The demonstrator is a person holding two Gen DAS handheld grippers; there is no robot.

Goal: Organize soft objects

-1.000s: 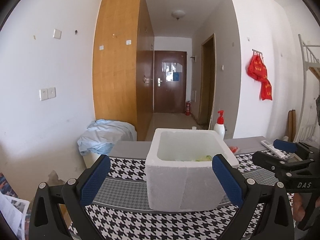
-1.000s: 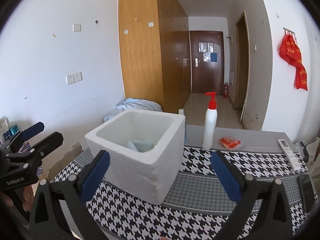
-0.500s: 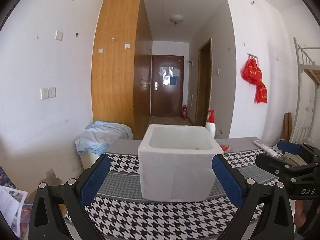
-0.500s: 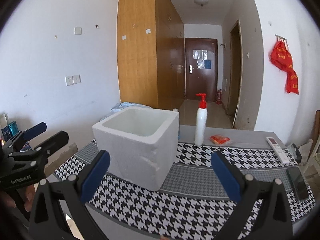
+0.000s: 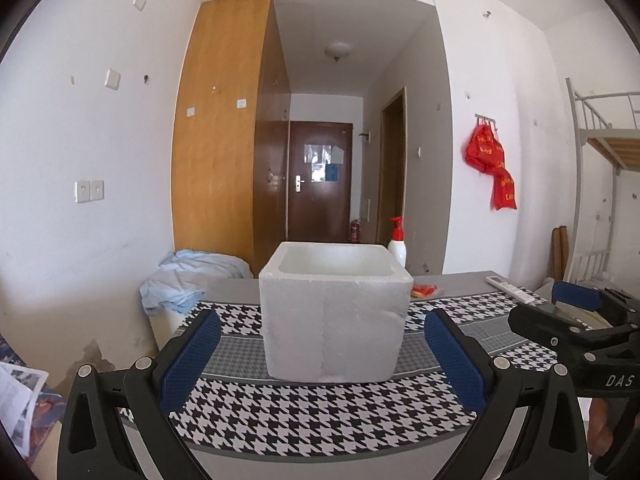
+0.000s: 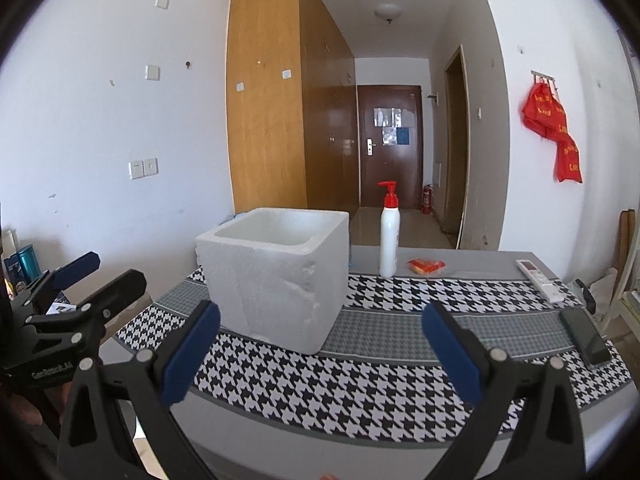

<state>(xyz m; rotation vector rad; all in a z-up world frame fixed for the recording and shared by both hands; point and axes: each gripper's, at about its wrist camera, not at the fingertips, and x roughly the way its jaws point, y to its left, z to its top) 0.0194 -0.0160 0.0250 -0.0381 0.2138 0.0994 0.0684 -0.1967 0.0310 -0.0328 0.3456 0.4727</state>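
The room was a white-walled bedroom with a wooden wardrobe and a dark door down the hall, and in front stood a worktop point(image 6: 400, 364) under a houndstooth cloth. The white foam box point(image 5: 334, 312) sat on that cloth and served as the landmark. Behind it and to its right stood a pump bottle point(image 6: 389, 236) with a red top, and further right lay a small orange packet point(image 6: 426, 266), then a white remote point(image 6: 536, 276) and a dark phone point(image 6: 584, 338) near the worktop's right edge. Left of the box, off the worktop, a heap of pale blue cloth point(image 5: 192, 276) rested on a low bin. The left gripper point(image 5: 322, 354) hung in front of the box with its jaws wide apart and empty; the right gripper point(image 6: 320, 354) did likewise, nearer the box's right corner. Whatever soft things lay inside the box could not be seen from here. The packet looked light and crushable, best pinched gently across its middle; the cloth would drape and should be bunched. "DAS" showed on one gripper, and blurred lettering on the other.
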